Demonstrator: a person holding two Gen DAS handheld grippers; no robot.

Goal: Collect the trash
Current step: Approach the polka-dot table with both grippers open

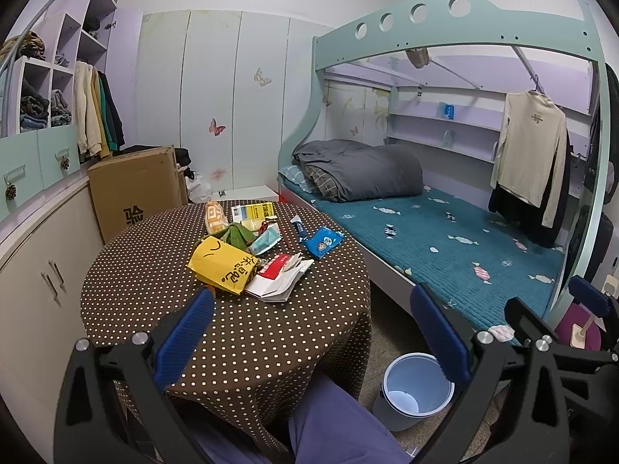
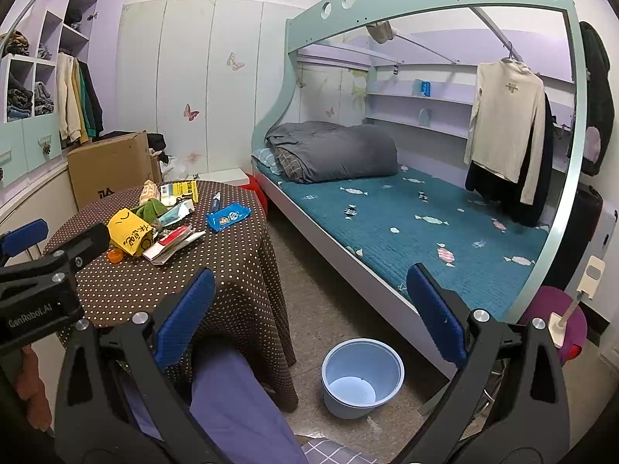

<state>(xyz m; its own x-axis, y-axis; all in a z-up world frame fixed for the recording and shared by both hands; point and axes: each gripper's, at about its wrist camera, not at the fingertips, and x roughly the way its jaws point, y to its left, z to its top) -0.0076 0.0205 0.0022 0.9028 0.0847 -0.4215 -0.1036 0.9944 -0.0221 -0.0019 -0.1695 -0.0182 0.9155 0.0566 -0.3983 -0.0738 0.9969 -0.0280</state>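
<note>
Both grippers hang back from the surface [image 1: 232, 328], nothing picked yet, so I judge this the very start: choosing the first piece. My left gripper [image 1: 313, 332] has its fingers wide apart and empty; the right gripper [image 2: 309, 317] is spread the same way, nothing between its pads. The trash sits in a loose heap toward the far side of the polka-dot cloth: a yellow bag [image 1: 222, 265] nearest me, white and red paper wrappers [image 1: 278, 278] touching it, a blue snack packet [image 1: 323, 241] a little apart to the right. There may be a small orange cap [image 2: 115, 257] tucked against the yellow bag, though it's too small to be sure. The bin [image 2: 361, 373] stands open on the floor between surface and bed, looking empty. Next I need to reach forward over the cloth and close on one loose edge, probably the blue packet for the right side.
</note>
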